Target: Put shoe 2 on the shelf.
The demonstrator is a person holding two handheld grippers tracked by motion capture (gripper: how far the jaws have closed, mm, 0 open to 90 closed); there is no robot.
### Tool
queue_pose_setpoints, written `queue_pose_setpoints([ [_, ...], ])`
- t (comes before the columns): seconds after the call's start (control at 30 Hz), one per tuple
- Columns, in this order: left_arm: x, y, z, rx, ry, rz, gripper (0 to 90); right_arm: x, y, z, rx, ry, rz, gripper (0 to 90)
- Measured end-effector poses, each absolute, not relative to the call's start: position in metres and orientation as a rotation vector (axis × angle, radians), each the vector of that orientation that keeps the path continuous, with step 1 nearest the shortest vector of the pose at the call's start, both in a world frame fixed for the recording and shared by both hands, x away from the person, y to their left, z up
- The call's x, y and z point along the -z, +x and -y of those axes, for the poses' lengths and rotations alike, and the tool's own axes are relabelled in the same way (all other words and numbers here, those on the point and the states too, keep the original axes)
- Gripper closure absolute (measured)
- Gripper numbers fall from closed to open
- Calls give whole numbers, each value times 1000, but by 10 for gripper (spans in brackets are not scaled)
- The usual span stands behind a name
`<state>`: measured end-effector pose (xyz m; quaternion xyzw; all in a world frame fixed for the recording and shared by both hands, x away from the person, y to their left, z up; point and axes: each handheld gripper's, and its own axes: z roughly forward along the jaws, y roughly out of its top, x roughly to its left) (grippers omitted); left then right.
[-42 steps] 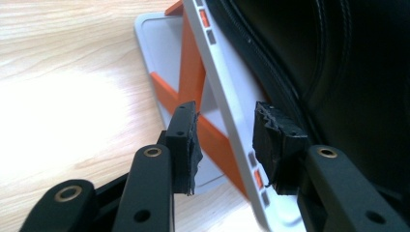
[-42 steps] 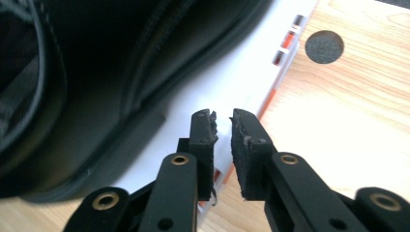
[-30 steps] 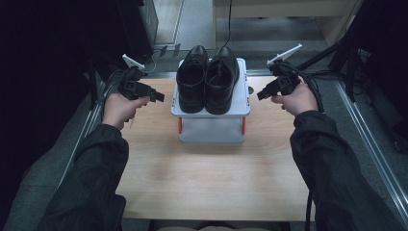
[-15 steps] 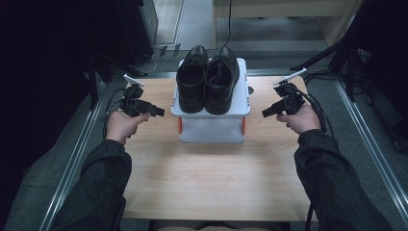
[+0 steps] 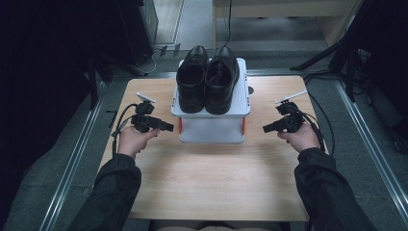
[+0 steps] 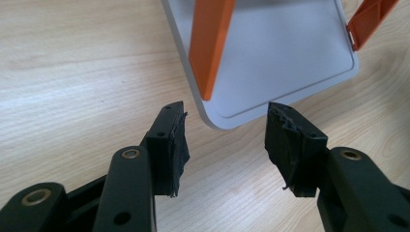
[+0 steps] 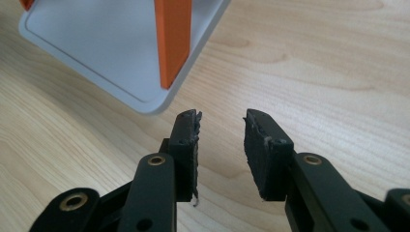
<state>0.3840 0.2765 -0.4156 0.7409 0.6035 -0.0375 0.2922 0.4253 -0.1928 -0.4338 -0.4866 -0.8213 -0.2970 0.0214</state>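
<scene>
From above, your two black grippers are too small and dark to judge their jaws, and the gripper views cut off the pale grey two-tier plastic stand with orange legs (image 5: 210, 129) at its upper shelf, hiding the pair of black leather lace-up shoes (image 5: 207, 79); your left gripper (image 6: 226, 140) is spread wide and holds nothing, the stand's near corner just beyond its tips; your right gripper (image 7: 221, 137) is parted, empty, the stand's base up-left over the light wooden table (image 5: 211, 183).
</scene>
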Motion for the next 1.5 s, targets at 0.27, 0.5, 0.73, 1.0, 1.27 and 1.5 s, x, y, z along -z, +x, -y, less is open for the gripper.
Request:
queue_pose_setpoints([
  [0.27, 432, 371, -270, 83, 1983, -1585, 487, 455, 414, 202, 989, -1520, 2555, 664],
  [0.5, 440, 364, -271, 69, 1990, -1573, 472, 462, 405, 204, 1042, -1515, 2551, 651],
  [0.73, 448, 359, -270, 78, 2006, -1580, 466, 464, 401, 205, 1068, -1504, 2560, 650],
  [1.0, 449, 358, -270, 59, 2020, -1573, 453, 470, 399, 201, 1058, -1481, 2565, 646],
  [1.27, 450, 358, -269, 60, 2033, -1567, 446, 472, 398, 202, 1052, -1466, 2568, 633],
  [1.5, 452, 359, -272, 66, 2034, -1571, 442, 473, 398, 207, 1044, -1454, 2568, 627],
])
